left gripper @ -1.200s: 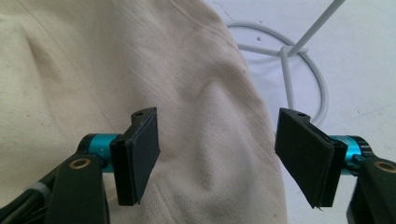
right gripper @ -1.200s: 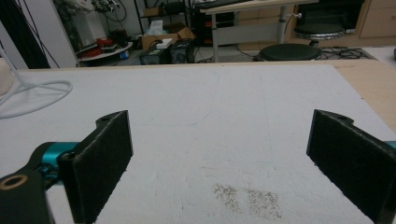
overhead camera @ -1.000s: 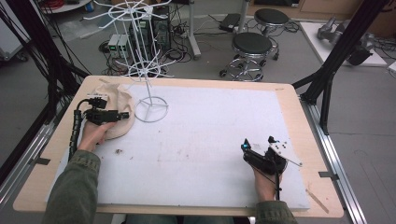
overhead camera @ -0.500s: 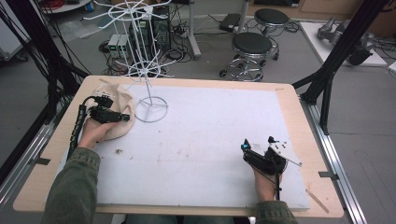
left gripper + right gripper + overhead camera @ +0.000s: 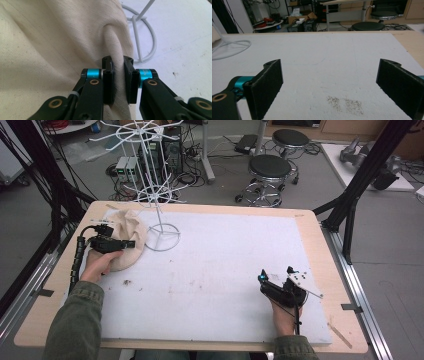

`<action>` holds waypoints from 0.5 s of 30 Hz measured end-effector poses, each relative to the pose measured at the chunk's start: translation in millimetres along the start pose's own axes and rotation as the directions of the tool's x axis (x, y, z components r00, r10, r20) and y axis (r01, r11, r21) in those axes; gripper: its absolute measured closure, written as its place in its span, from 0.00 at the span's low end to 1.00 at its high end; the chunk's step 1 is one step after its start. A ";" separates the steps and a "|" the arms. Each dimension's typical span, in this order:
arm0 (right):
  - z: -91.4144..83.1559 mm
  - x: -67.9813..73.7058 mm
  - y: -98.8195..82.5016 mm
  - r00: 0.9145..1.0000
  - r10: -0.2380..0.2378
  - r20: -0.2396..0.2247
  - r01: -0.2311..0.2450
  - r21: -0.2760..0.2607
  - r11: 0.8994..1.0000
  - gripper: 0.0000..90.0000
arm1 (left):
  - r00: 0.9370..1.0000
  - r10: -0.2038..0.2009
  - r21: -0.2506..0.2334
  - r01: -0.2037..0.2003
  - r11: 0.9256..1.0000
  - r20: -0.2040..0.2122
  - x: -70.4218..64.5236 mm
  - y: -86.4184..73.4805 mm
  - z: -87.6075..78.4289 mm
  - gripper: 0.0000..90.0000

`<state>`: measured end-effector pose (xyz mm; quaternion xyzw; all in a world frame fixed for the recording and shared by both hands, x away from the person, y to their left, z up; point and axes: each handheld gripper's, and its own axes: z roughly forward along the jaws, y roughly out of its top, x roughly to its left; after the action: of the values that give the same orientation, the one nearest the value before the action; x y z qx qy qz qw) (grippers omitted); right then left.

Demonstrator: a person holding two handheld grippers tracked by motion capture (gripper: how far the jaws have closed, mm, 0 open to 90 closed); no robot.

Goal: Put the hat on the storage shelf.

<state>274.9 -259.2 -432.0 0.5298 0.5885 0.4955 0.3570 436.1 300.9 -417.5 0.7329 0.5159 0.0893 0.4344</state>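
My left hand-held gripper [image 5: 117, 75] pinched a fold of the cream cloth [image 5: 127, 237] beside the white wire stand [image 5: 159, 232]. My right hand-held gripper [image 5: 329, 87] was spread wide over the worktop [image 5: 225, 265].

In the left gripper view the cream canvas cloth [image 5: 50, 45] runs off the top, left and bottom edges, so its outline cannot be told; the fold pinched between the jaws of the left gripper [image 5: 117, 75] is hidden where it passes behind them; the white wire stand's ring base [image 5: 145, 37] is cut by the cloth and its stem leaves the top edge; in the high view the stand's upper arms [image 5: 140, 130] are cropped, and the right gripper [image 5: 272, 287] is too small to judge its jaws; the counter's [image 5: 320, 250] near edge is cut off.
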 end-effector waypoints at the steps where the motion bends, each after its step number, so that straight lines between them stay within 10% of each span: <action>1: 0.2 -0.2 0.0 1.000 -0.001 -0.001 0.001 0.001 1.000 0.07 | 1.000 0.001 -0.005 -0.001 1.000 -0.005 -0.1 -0.4 -0.8 0.90; 15: -1.3 2.0 0.6 1.000 -0.027 -0.011 0.027 -0.023 0.999 0.07 | 0.999 0.033 -0.103 -0.033 0.994 -0.004 -15.7 2.3 -30.4 0.90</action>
<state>273.5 -257.5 -430.8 0.5149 0.5920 0.5002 0.3663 413.0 304.2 -392.4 0.7177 0.4989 0.1238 0.4697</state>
